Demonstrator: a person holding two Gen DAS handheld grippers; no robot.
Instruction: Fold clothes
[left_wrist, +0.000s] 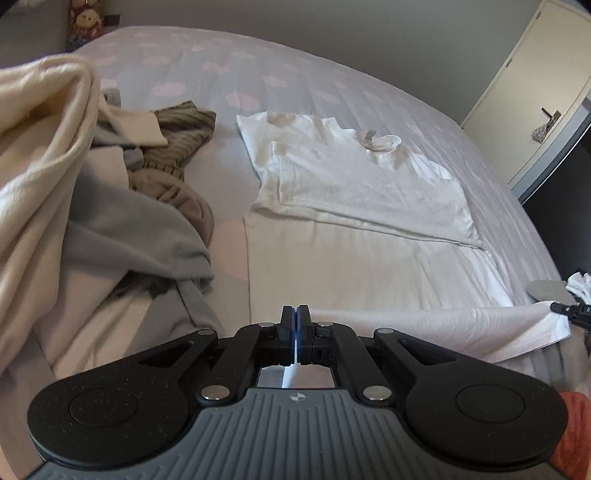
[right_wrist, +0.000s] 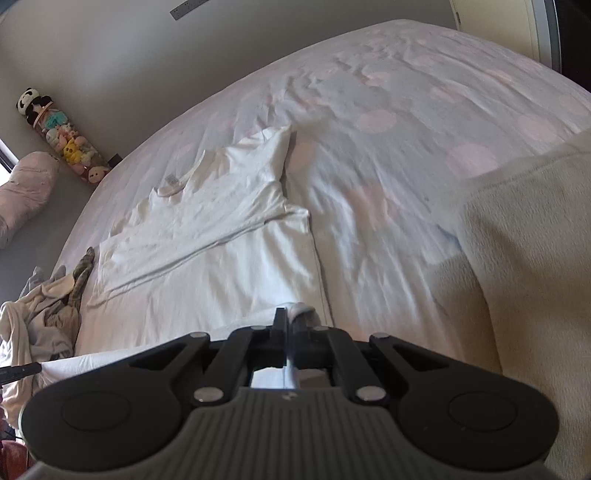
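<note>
A white T-shirt (left_wrist: 369, 184) lies flat on the bed, collar at the far end and sides folded inward. Its near hem is raised off the bed and stretched between both grippers. My left gripper (left_wrist: 295, 314) is shut, with a strip of white cloth showing between its jaws; in the right wrist view the left gripper's tip (right_wrist: 20, 369) pinches the hem's left corner. My right gripper (right_wrist: 290, 319) is shut on the T-shirt (right_wrist: 207, 258) at the hem's other corner, with white cloth bunched at its tip. In the left wrist view the right gripper (left_wrist: 570, 312) holds that corner at the far right.
A heap of cream, grey and olive clothes (left_wrist: 147, 206) lies left of the shirt. Cream fabric (right_wrist: 517, 266) fills the right of the right wrist view. The bedcover (left_wrist: 258, 74) has pink dots. Plush toys (right_wrist: 70, 147) stand by the wall, and a cupboard door (left_wrist: 535, 92) is at far right.
</note>
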